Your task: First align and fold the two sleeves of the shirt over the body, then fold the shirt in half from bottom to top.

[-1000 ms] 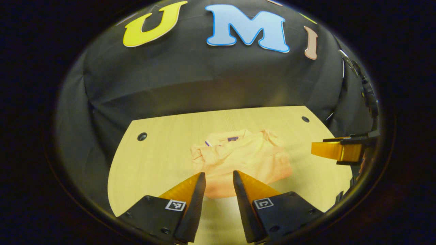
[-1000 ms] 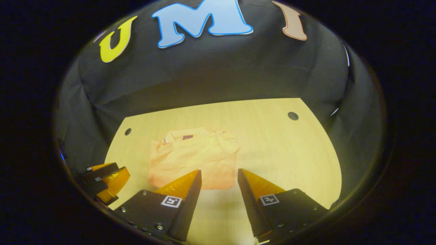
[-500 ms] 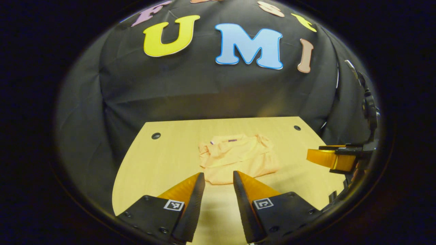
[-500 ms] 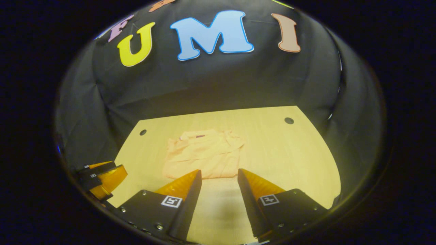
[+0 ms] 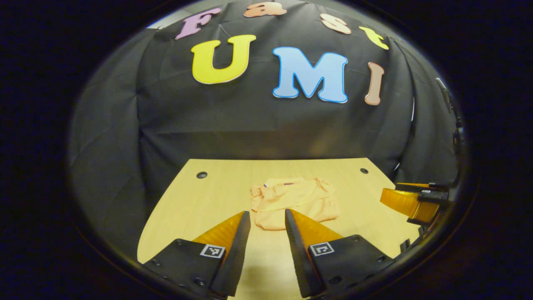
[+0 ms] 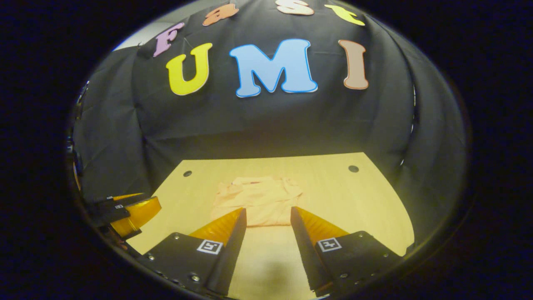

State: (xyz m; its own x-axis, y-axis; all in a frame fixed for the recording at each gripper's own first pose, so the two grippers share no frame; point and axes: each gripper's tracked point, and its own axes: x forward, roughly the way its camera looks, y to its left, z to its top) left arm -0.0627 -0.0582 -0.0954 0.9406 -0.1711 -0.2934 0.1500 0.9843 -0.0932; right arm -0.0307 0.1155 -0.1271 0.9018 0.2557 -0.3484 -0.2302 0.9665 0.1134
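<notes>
A pale peach shirt [image 5: 293,199] lies folded into a compact bundle on the light wooden table [image 5: 216,200], collar at the far side. My left gripper [image 5: 267,216] hovers open just short of its near edge, nothing between the fingers. At the right rim of the left gripper view the right gripper [image 5: 410,200] hangs above the table. In the right gripper view the shirt [image 6: 258,200] lies ahead of my right gripper [image 6: 268,214], which is open and empty. The left gripper [image 6: 125,210] shows at the lower left of that view.
The table [image 6: 354,200] has small dark holes near its far corners [image 5: 202,174] [image 6: 353,168]. Black cloth walls close in behind and at both sides. Bare wood surrounds the shirt on all sides.
Both grippers have pulled back and tilted up from the shirt, which now looks smaller and farther away. The shirt itself has stayed put, and both grippers stay open.
</notes>
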